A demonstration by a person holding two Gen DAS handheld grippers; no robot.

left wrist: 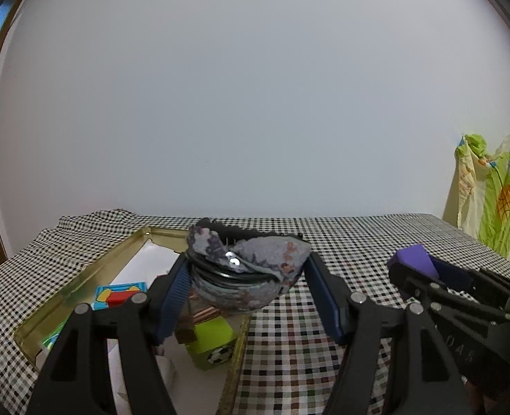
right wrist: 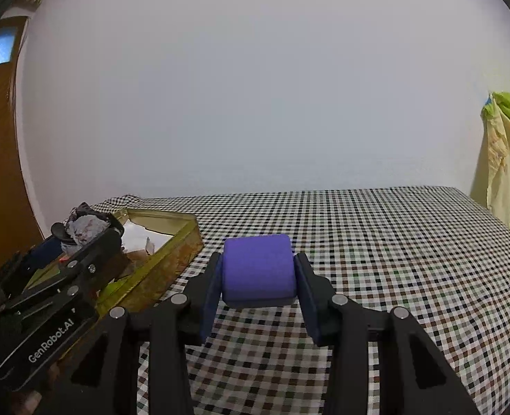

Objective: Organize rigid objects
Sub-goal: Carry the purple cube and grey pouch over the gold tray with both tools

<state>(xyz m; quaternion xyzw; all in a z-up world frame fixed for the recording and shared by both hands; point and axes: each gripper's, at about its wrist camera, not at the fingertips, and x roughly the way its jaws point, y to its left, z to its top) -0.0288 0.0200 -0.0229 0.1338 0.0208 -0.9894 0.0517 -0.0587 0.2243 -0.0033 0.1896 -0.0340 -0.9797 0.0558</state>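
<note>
The right tongs clamp a purple block above the checked tabletop, likely bound for the tin to their left, over which the left tongs pinch a grey pouch.

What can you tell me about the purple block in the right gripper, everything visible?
The purple block is a plain, matte cube with rounded edges and corners, foam-like by its look, with no markings. The right gripper holds it by two opposite side faces, blue pads pressed flat against them. It sits roughly level, lifted clear above the checkered tablecloth, to the right of the gold tin. Nothing else touches it.
</note>
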